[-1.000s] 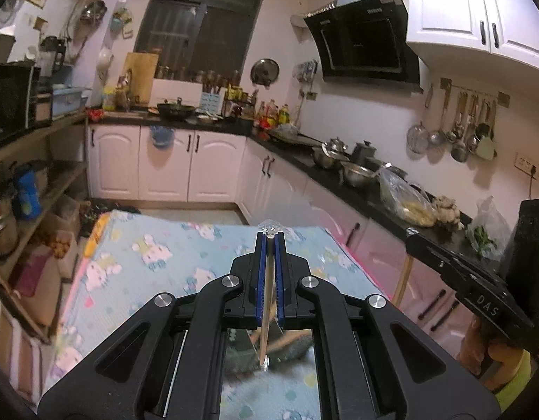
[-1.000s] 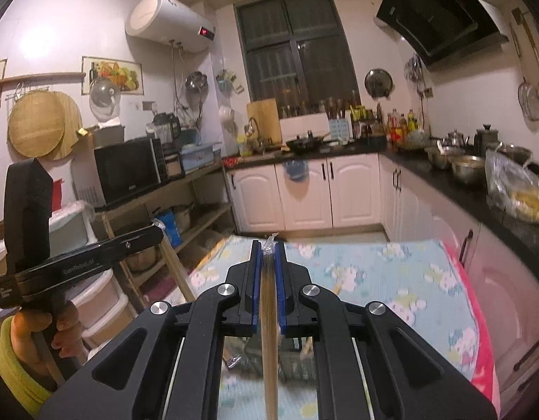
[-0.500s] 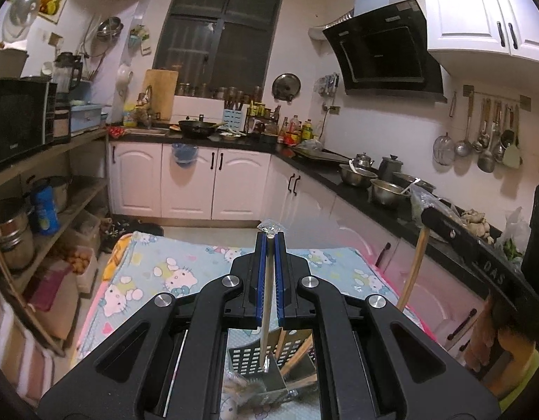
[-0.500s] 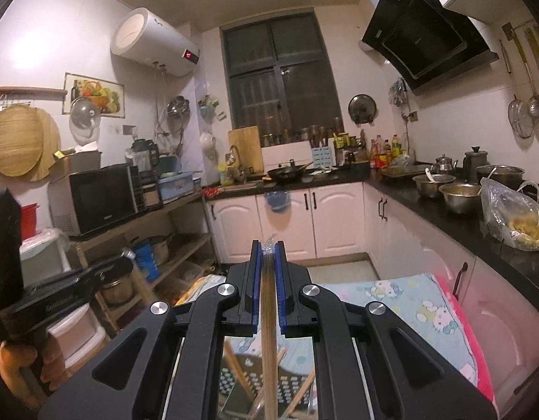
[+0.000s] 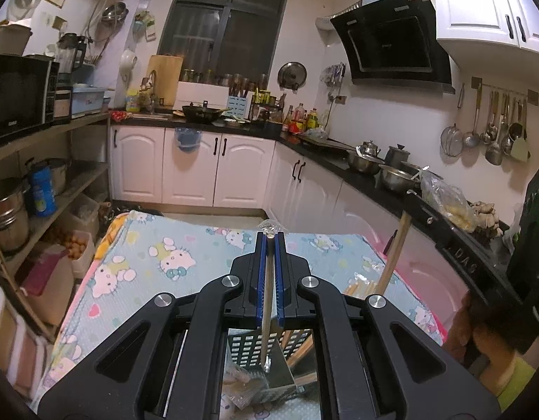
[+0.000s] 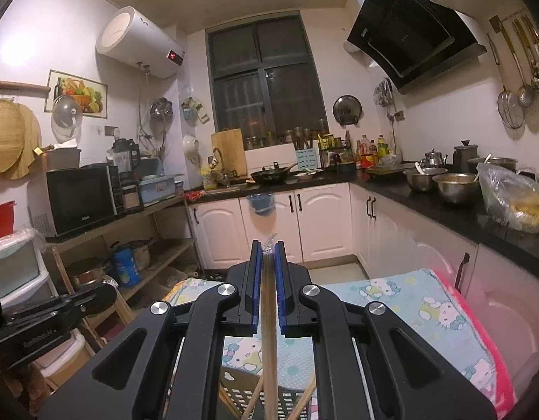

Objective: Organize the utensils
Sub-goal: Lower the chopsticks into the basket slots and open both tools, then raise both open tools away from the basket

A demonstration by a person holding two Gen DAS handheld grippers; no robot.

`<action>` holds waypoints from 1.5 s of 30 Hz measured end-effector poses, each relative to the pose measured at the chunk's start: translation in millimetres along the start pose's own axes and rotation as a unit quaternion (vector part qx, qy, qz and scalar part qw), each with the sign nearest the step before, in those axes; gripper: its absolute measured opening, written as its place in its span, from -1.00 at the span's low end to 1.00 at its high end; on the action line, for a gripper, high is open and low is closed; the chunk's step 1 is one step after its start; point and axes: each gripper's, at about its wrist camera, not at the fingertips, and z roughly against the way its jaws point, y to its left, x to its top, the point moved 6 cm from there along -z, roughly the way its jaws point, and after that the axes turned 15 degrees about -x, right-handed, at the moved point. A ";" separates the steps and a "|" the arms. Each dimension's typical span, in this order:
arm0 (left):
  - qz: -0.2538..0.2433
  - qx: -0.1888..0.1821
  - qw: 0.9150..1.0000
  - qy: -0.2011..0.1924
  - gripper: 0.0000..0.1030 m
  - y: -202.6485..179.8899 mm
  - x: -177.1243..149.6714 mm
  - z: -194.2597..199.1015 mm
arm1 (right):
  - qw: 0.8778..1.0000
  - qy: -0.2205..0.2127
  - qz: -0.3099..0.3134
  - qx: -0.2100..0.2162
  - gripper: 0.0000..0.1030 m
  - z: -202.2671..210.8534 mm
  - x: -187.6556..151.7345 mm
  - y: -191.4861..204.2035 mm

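My left gripper (image 5: 269, 237) is shut on a thin wrapped chopstick (image 5: 267, 311) that hangs down into a dark perforated utensil basket (image 5: 250, 346) on the table. My right gripper (image 6: 268, 246) is shut on a wooden chopstick (image 6: 270, 343) that points down over the same basket (image 6: 241, 393), which holds other wooden sticks (image 6: 306, 399). In the left wrist view the right gripper's chopstick (image 5: 395, 252) shows at the right, held upright. The left gripper's body (image 6: 49, 318) shows at the lower left of the right wrist view.
A Hello Kitty cloth (image 5: 171, 255) covers the table. Loose wrapped utensils (image 5: 360, 285) lie on it at the right. Shelves with pots (image 5: 10, 210) stand to the left, a black counter with bowls (image 5: 391, 175) to the right.
Both grippers have risen and tilted up, so the room shows more and the table less. The basket has come into view below both grippers. Both stay shut on their chopsticks.
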 end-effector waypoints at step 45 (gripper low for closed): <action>0.024 -0.005 0.997 0.072 -0.06 -16.9 -64.5 31.8 | 0.992 0.120 0.013 0.022 -0.10 79.7 -86.4 -34.8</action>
